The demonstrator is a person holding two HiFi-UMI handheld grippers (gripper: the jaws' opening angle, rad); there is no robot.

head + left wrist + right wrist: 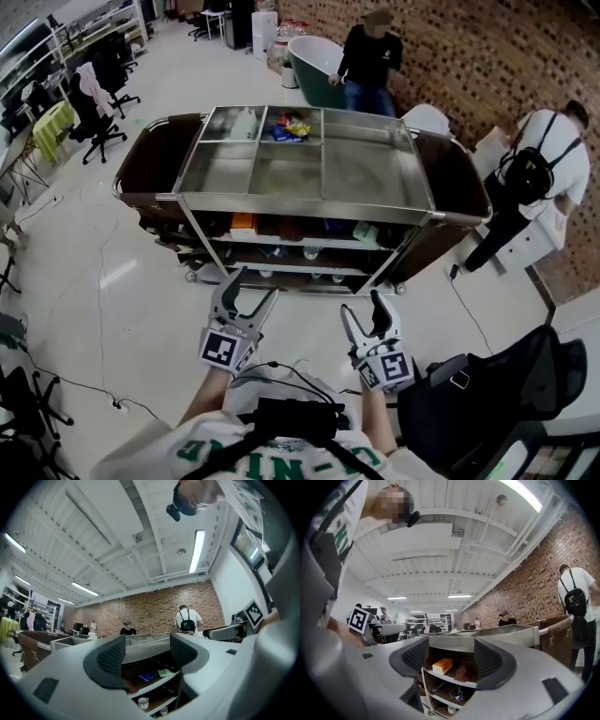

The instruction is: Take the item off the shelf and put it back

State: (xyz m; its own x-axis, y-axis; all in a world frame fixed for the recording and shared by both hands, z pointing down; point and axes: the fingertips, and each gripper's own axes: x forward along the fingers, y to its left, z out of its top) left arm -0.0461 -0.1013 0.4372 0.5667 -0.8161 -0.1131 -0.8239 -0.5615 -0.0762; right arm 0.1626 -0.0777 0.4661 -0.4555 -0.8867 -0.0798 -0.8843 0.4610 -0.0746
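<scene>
Our left claw (255, 285) is open. Its two jaws stand apart and nothing is between them. Our right claw (361, 304) is open too, and there is nothing in it. Both claws point at the cart (375, 173). They are well apart from it, over the white floor (112, 281). The two claws are side by side.

In the right gripper view we look between the jaws of the right claw (451, 657). There we see an orange box (442, 665) far off. It lies on the top shelf (461, 680) of the cart. A brown thing (462, 672) lies just beside the box on the same shelf. In the head view the box (243, 223) is at the left end of that shelf (291, 242), under the steel top.

In the left gripper view we look between the jaws of the left claw (147, 654). A blue pack (147, 677) and a green pack (165, 672) lie side by side on the shelf. A white cup (143, 703) stands on a shelf below them.

The top of the cart is split into parts. Bright snacks (292, 127) lie in a part at the back.

One person (367, 58) stands behind the cart. A second person (534, 178) stands at the right. Both are by the brick wall (450, 66).
</scene>
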